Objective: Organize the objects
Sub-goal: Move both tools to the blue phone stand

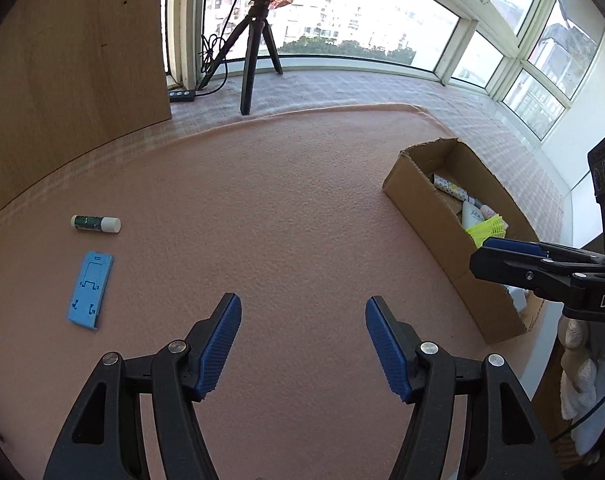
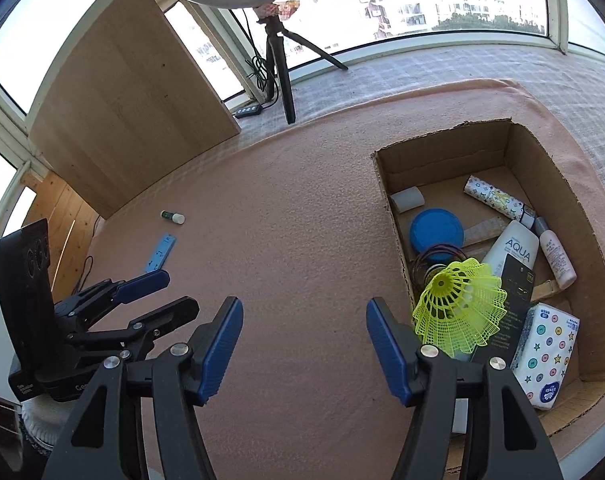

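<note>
The left claw hung wide open over the pink worktop, gripping nothing. At its 10 o'clock lay a blue stand, flat on the cloth, and just beyond that a glue stick on its side, near the stand but not touching it. At 2 o'clock sat the box, with the right claw reaching in from 3 o'clock at the box's near end.

The right claw was likewise spread wide and held nothing. It hovered beside the box's left wall, its right finger just in front of a yellow shuttlecock that rested inside. Also in the box: a blue lid, a white tube marked AQUA, a small bottle, a patterned roll, a tissue pack, a black card and a white cap.

From this view the glue stick and stand lay out at 10 o'clock, well apart from the box, and the left claw showed at 9 o'clock, open. A tripod stood at 12 o'clock by the window.
</note>
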`<act>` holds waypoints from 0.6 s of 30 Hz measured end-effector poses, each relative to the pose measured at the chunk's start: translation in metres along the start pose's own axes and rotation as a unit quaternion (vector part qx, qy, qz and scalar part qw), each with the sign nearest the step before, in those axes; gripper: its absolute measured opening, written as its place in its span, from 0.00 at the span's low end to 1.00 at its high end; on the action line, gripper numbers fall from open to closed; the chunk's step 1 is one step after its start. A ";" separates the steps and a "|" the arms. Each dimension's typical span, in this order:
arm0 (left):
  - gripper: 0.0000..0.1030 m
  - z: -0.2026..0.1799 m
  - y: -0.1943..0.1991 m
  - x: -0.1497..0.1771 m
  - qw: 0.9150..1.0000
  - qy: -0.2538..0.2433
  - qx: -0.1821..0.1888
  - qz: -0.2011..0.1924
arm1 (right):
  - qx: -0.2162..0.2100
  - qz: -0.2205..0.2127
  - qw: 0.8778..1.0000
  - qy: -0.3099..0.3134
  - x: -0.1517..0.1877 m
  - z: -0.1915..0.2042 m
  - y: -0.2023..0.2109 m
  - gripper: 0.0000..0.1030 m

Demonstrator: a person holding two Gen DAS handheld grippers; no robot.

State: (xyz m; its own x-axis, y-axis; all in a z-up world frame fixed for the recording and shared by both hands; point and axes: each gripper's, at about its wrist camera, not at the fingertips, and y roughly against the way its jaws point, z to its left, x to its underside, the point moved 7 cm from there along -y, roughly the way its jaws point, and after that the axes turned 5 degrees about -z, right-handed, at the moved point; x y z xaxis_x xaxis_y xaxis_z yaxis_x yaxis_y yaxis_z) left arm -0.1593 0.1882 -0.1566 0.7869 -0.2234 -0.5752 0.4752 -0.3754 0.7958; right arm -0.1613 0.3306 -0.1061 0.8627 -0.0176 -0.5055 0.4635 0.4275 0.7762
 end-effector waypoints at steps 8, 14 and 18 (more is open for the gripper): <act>0.66 0.087 0.012 0.014 0.998 0.047 -0.037 0.010 | -0.035 0.022 0.999 0.007 0.000 0.048 -0.036 0.59; 0.66 0.143 0.017 0.024 0.996 0.060 -0.065 0.017 | -0.043 0.036 0.998 0.010 0.001 0.075 -0.067 0.59; 0.66 0.176 0.016 0.024 0.995 0.075 -0.070 0.016 | -0.059 0.052 0.997 0.001 0.001 0.094 -0.086 0.58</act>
State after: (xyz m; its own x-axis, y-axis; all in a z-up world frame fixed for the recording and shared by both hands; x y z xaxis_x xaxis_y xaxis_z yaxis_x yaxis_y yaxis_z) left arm -0.2020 0.0184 -0.1916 0.8474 -0.0935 -0.5227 0.4907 -0.2382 0.8381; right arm -0.1809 0.2086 -0.1383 0.9045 0.0346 -0.4251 0.3439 0.5304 0.7748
